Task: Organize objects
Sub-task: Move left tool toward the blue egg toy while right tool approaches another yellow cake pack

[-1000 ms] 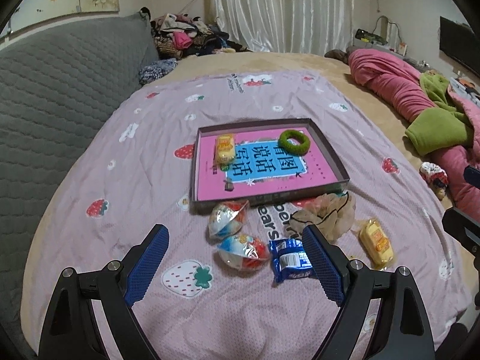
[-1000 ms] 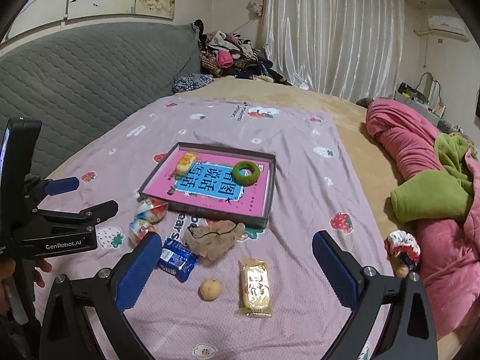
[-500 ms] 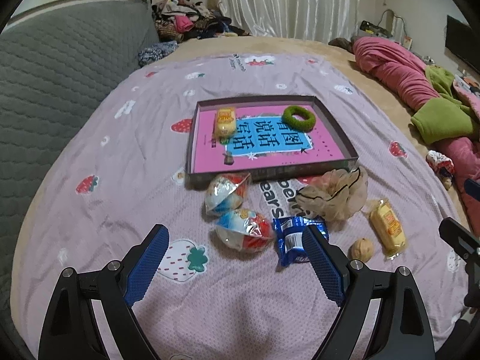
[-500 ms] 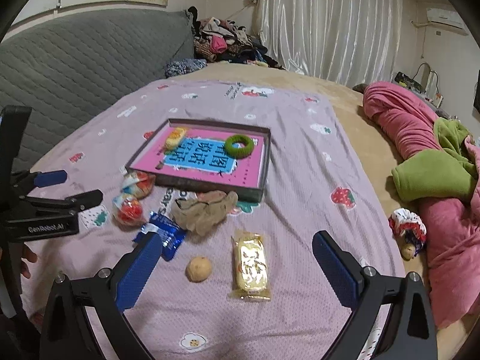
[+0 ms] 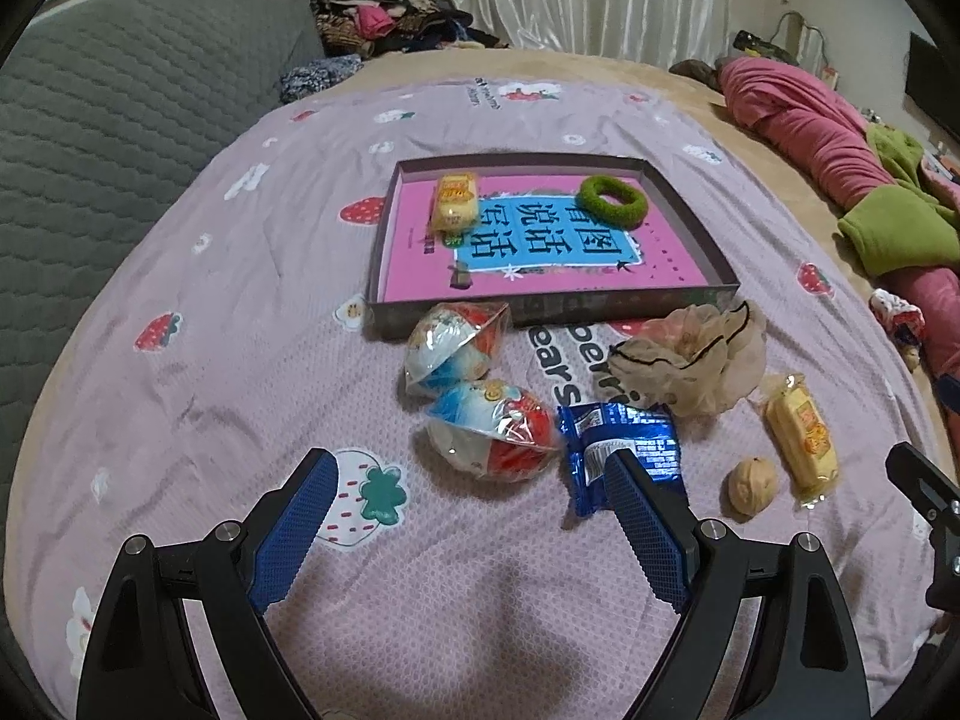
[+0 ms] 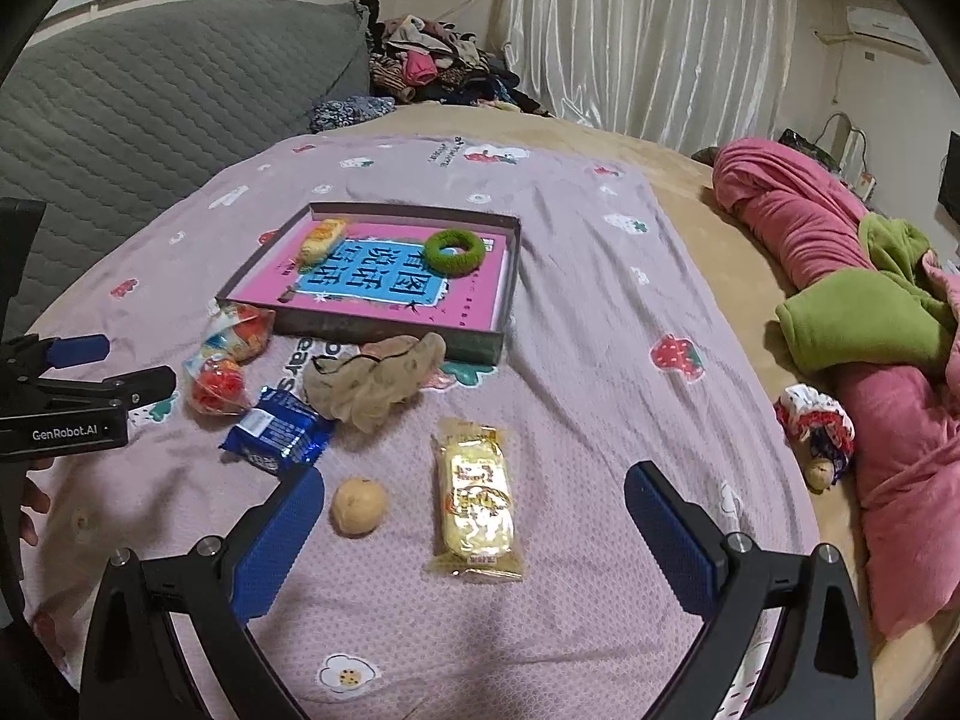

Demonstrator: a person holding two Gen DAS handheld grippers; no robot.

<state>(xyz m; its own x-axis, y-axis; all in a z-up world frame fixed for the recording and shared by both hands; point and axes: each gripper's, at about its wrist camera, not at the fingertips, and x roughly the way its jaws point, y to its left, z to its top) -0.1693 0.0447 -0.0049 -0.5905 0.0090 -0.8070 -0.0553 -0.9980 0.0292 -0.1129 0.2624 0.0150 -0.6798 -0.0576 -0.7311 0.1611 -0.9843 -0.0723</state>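
In the left wrist view, bare sheet (image 5: pixel 198 360) fills the left half and bottom of the frame, an open lane up to the box (image 5: pixel 690 222). At centre, two toy packs (image 5: pixel 480 396), a blue packet (image 5: pixel 621 441) and a crumpled bag (image 5: pixel 690 360) crowd the box's near wall (barely a gap between them). In the right wrist view, the walnut (image 6: pixel 358 505) and yellow snack (image 6: pixel 477 501) lie at lower centre; right of them the sheet lies free up to the blankets (image 6: pixel 870 312).
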